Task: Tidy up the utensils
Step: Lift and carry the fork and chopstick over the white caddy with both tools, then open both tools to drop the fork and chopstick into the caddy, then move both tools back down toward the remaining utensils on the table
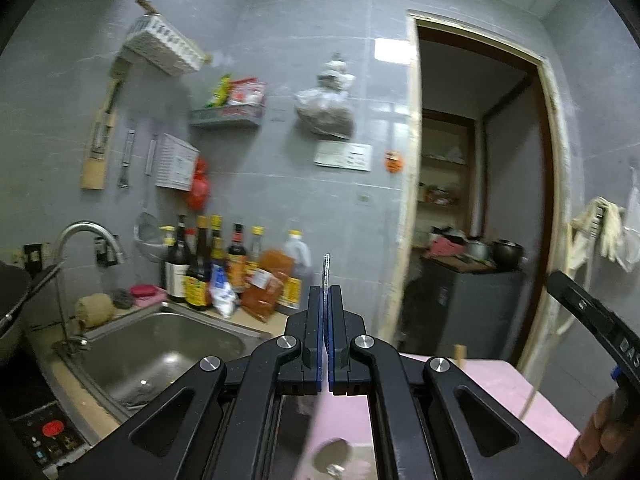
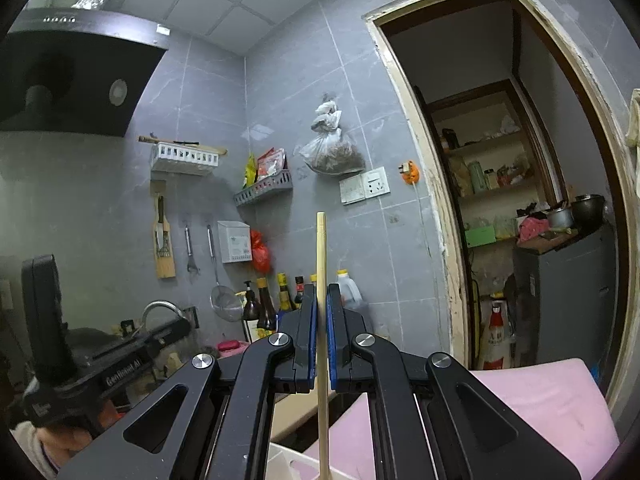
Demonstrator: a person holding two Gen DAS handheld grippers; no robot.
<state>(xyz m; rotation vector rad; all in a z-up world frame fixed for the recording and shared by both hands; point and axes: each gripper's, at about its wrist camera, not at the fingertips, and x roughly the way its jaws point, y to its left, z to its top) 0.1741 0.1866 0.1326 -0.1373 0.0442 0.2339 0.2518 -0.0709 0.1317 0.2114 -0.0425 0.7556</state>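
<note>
- Clamped between the left gripper (image 1: 324,304) pads, a thin metal utensil handle (image 1: 326,276) is held upright above the pink mat (image 1: 500,392).
- A wooden chopstick (image 2: 321,264) is pinched vertically by the right gripper (image 2: 320,304).
- Both should be kept vertical and lowered slowly, so slipping is avoided.

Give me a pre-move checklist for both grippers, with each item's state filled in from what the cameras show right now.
1. Left gripper shut on the metal utensil: ok.
2. Right gripper shut on the wooden chopstick: ok.
3. Chopstick upright between the pads: ok.
4. Utensil's type and lower end identified: cannot tell, blurred.
5. Drop-off container located: cannot tell; only a white rim shows below.
6. Grippers apart from each other: ok.
</note>
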